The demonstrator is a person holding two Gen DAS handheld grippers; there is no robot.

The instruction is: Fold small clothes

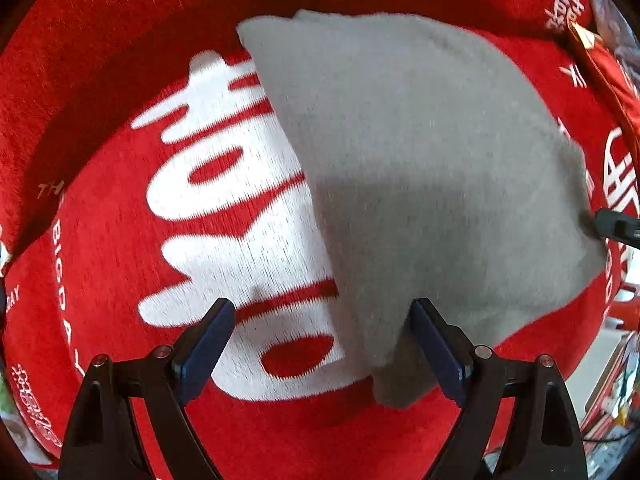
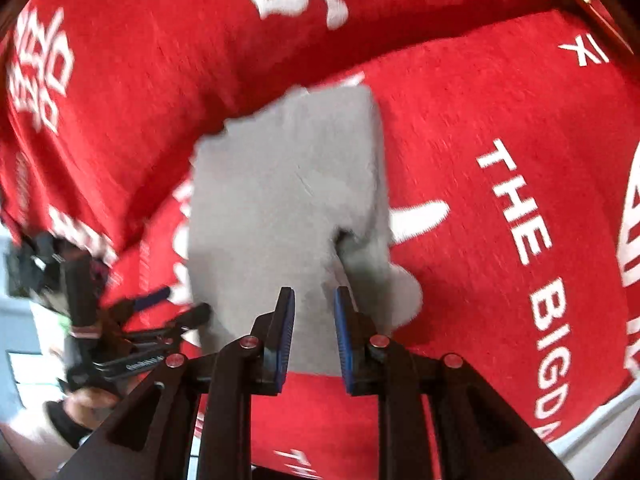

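The left gripper (image 1: pixel 322 320) hangs over a red cloth (image 1: pixel 100 128) with white lettering, its jaws wide apart and empty, the near corner of the grey garment (image 1: pixel 420 160) lying under its right finger. The folded garment rests flat on the cloth. The right gripper (image 2: pixel 315 300) hovers over it, jaws slightly apart, gripping nothing.

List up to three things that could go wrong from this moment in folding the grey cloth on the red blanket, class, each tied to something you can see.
1. The right gripper has parted jaws with nothing pinched, so the grey cloth may loosen out of its fold.
2. The left gripper is wide open over the cloth's edge and might snag the red blanket too.
3. Both views are blurred, suggesting fast moves that could disturb the fold.
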